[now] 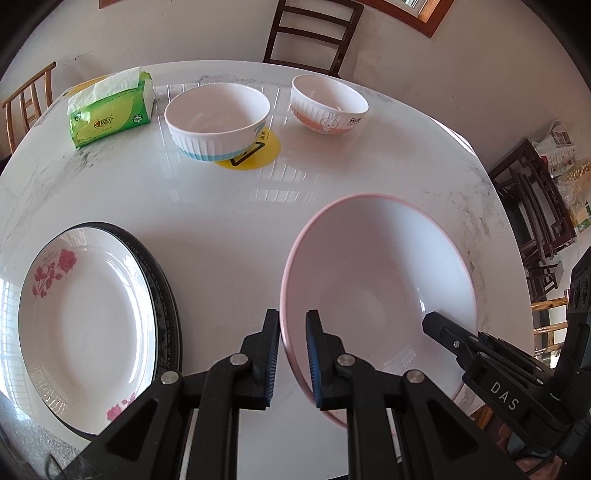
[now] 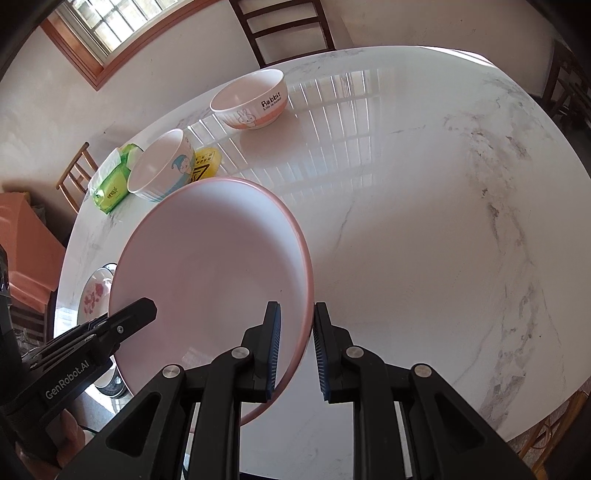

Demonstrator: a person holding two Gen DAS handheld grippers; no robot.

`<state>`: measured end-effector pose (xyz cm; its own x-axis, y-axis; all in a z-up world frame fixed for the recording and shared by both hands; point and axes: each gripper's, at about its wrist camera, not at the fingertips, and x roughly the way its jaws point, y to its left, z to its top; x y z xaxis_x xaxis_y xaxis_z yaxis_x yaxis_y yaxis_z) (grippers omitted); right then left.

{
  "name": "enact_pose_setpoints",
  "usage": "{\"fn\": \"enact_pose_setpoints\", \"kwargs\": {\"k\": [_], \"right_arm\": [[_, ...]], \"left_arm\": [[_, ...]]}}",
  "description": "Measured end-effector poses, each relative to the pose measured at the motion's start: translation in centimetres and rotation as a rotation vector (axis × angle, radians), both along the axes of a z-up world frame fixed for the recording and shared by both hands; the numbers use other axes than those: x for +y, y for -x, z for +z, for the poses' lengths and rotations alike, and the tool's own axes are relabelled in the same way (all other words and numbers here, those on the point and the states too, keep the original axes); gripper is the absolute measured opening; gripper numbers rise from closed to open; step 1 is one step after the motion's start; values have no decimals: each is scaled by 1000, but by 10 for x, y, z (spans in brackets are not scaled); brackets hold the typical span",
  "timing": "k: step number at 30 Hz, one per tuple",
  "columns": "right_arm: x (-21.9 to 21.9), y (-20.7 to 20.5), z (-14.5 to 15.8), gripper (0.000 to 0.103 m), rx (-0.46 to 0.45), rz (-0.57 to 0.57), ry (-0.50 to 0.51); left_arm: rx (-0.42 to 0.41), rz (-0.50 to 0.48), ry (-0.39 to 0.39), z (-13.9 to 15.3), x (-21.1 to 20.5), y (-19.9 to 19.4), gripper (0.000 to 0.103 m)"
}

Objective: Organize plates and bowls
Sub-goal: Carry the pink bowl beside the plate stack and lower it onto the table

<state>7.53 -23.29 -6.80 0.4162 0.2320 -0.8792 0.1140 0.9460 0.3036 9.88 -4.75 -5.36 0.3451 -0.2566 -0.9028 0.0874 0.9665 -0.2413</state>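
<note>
- Gripping opposite edges of the pink-rimmed bowl (image 1: 380, 280), both grippers clamp its rim: the left gripper (image 1: 291, 354) has its two blue pads on either side of the bowl's left edge, and the right gripper (image 2: 297, 350) pinches the right edge the same way.
- Inside, the pink-rimmed bowl is white and holds nothing; it hangs tilted between the two tools above the marble table (image 1: 229, 221).
- Both grippers point steeply downward, and each shows in the other's camera: the right one enters the left wrist view from the lower right, the left one enters the right wrist view from the lower left.
- Left of the left fingers, a rose-patterned plate (image 1: 85, 325) lies on a dark-rimmed plate (image 1: 168, 299); nothing is on it.
- Far beyond the fingers, a blue-banded bowl (image 1: 216, 118) sits partly over a yellow round sticker (image 1: 258, 151), empty.
- Right of that one and apart from it, a rabbit bowl (image 1: 327, 105) stands upright, also empty.
- Farthest left, a green tissue pack (image 1: 110, 110) lies with white tissue sticking out of its top.
- Behind the table, a dark wooden chair (image 1: 314, 33) stands against the wall.
</note>
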Motion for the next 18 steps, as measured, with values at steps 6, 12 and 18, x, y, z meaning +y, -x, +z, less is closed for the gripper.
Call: {"fn": "enact_pose_setpoints", "kwargs": {"k": [6,12,18], "right_arm": [[7,4,-4,18,2,8,-2],[7,7,-10,18,15,7,-11],[8,7,-13,19,18,8,-17]], "left_arm": [[10,10,-1,-7,7,6,14],[15,5,1,-12,8,9,14],[15,6,3,-14,8,8,14]]}}
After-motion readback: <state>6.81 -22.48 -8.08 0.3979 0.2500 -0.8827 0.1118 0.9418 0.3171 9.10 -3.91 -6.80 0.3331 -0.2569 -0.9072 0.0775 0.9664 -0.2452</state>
